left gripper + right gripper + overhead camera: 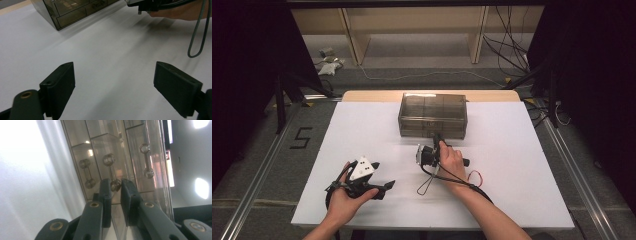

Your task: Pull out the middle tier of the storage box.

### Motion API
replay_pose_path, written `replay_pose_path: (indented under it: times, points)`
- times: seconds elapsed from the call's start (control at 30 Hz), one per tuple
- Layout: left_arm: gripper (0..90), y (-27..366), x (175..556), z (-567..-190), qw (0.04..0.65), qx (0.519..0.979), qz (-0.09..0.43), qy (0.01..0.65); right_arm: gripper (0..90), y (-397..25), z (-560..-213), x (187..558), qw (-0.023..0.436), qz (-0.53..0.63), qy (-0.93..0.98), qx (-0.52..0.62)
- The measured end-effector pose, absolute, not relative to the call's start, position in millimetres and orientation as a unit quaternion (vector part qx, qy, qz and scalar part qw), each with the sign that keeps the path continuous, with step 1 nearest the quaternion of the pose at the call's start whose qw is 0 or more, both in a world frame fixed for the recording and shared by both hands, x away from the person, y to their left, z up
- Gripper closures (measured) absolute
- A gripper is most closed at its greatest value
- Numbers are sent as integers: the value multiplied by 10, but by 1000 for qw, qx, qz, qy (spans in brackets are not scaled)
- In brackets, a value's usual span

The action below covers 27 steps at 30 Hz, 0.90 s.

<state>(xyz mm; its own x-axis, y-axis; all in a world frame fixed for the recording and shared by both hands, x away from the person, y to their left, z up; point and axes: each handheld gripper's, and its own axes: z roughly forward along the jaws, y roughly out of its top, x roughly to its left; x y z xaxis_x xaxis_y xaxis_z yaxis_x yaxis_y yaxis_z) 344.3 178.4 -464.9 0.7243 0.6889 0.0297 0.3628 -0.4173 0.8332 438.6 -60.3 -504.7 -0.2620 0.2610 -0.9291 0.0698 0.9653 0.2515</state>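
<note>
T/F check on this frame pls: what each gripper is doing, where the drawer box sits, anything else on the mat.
1. The right gripper has its jaws closed on a drawer handle of the clear drawer box. True.
2. The left gripper is clamped on the box as well. False: its jaws stand wide apart over the bare white mat, away from the box.
3. The box stands at the far side of the mat, near its middle. True.
4. One drawer is pulled fully out onto the mat. False: in the high view all drawers look closed.
5. The right gripper is rolled on its side. True: in the right gripper view the box front runs nearly upright.
</note>
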Motion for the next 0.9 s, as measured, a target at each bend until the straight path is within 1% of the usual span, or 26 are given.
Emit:
replay_pose_path:
  times: [0.33,0.43,0.5,0.53,0.57,0.63,0.7,0.73,0.77,0.8,0.83,0.87,0.9]
  points:
    - [174,1784,3444,-4650,434,821,188,320,795,-592,-5048,4344,598,83,790,109]
    - [174,1778,3441,-4651,436,820,187,321,781,-592,-5029,4333,587,79,798,111]
    - [174,1778,3441,-4651,436,820,187,321,703,-601,-5001,4331,578,86,804,111]
    - [174,1778,3441,-4651,436,820,187,321,703,-601,-5001,4331,578,86,804,111]
    - [174,1778,3442,-4652,435,820,187,321,618,-616,-4960,4329,556,89,818,117]
    - [174,1777,3440,-4650,436,820,188,321,552,-643,-4916,4321,541,93,828,119]
    - [174,1779,3439,-4647,435,821,188,319,513,-682,-4859,4325,513,100,843,125]
    - [174,1779,3439,-4647,435,821,188,319,513,-682,-4859,4325,513,100,843,125]
    - [174,1781,3441,-4647,434,821,189,319,459,-720,-4808,4323,484,107,859,128]
    - [174,1782,3441,-4647,434,821,189,319,459,-720,-4808,4323,484,107,859,128]
    - [174,1782,3442,-4647,434,821,189,319,451,-773,-4761,4321,457,120,874,118]
    - [174,1782,3442,-4647,434,821,189,319,451,-773,-4761,4321,457,120,874,118]
    - [174,1782,3440,-4646,434,821,189,320,441,-828,-4710,4326,443,121,881,116]
